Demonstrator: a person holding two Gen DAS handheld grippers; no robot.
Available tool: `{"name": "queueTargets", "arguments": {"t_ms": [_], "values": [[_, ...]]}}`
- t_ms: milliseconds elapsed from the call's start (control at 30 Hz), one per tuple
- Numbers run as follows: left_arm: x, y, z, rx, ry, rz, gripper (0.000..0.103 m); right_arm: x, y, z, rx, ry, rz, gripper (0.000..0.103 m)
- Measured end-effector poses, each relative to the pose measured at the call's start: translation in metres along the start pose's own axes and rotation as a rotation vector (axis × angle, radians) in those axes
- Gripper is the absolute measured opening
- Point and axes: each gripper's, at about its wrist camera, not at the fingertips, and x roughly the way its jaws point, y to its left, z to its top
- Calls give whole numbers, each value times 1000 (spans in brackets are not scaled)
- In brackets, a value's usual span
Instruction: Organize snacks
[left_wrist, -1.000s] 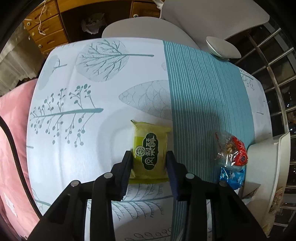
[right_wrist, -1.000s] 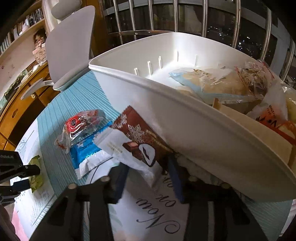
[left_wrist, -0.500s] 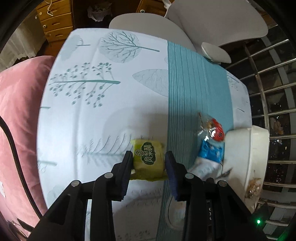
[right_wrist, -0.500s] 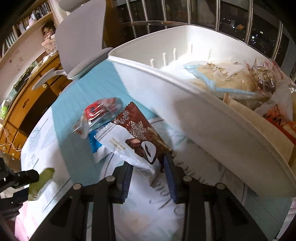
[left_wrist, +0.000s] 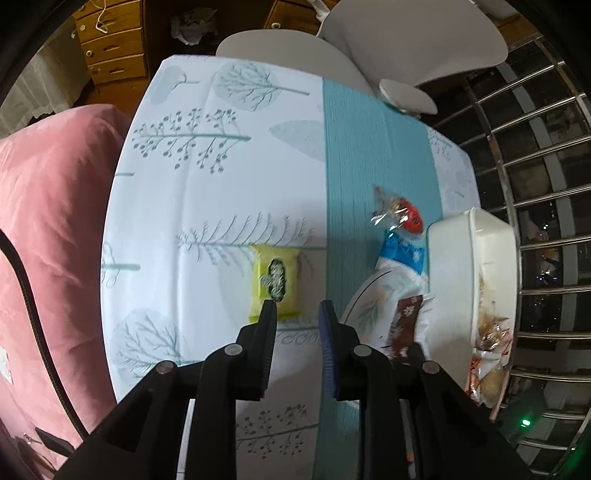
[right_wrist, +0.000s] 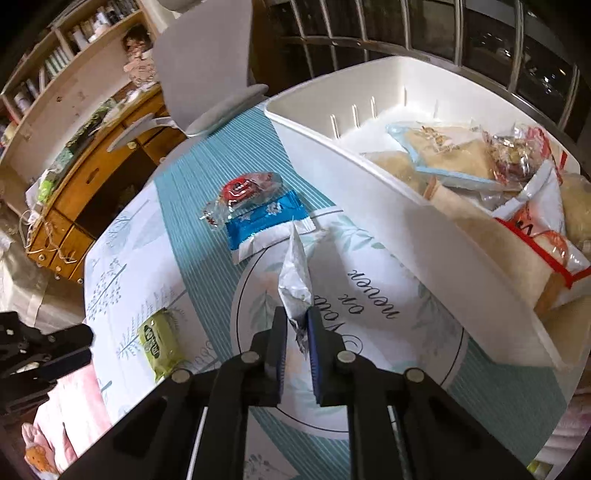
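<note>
Two grippers work over one table. The right gripper (right_wrist: 295, 314) is clenched on the brown snowflake packet (right_wrist: 295, 273), its jaws having just been closing on the crimped end; the packet stands edge-on, rising out of the pads above the round printed placemat (right_wrist: 373, 295), near the outer wall of the white bin (right_wrist: 406, 229). The left gripper (left_wrist: 296, 314) has also just been closing, yet a narrow gap shows between its jaws and nothing lies in it. The green packet (left_wrist: 275, 280) lies flat on the cloth just beyond the left fingertip; from the right wrist view it is apart from that gripper.

Two further snacks lie on the teal stripe beside the bin: a red-and-clear packet (right_wrist: 243, 190) resting partly on a blue-and-white packet (right_wrist: 266, 221). The bin already holds several wrapped snacks heaped toward one end; its other end is bare.

The table (left_wrist: 221, 184) carries a white cloth with tree prints and one teal stripe. Most of the white part is free, giving open room left of the green packet. Pink bedding (left_wrist: 48, 221) borders one table edge, a grey chair (left_wrist: 406, 37) the far edge, and window bars (left_wrist: 535, 147) stand behind the bin. Wooden drawers (left_wrist: 114, 44) stand beyond.
</note>
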Motion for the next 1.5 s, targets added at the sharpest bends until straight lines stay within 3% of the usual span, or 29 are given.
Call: {"name": "queueTargets", "arguments": {"t_ms": [233, 500, 700, 833, 1167, 1300, 1400, 1500], "values": [[37, 2, -1, 1, 42, 37, 50, -14, -11, -1, -35, -22, 25, 8], [73, 5, 2, 8, 67, 103, 50, -29, -37, -7, 7, 31, 34, 8], [86, -1, 6, 19, 60, 132, 50, -41, -39, -10, -49, 59, 61, 7], [89, -6, 8, 19, 45, 174, 35, -52, -36, -9, -129, 51, 65, 7], [78, -31, 1, -63, 20, 206, 35, -83, -34, 24, -361, -9, 176, 7], [59, -55, -13, -84, -1, 186, 34, -93, -44, 40, -432, -19, 236, 7], [42, -75, -27, -103, -33, 144, 18, -100, -57, 57, -488, -25, 283, 7], [27, -98, -41, -115, -75, 107, 16, -106, -71, 75, -536, -34, 310, 7]]}}
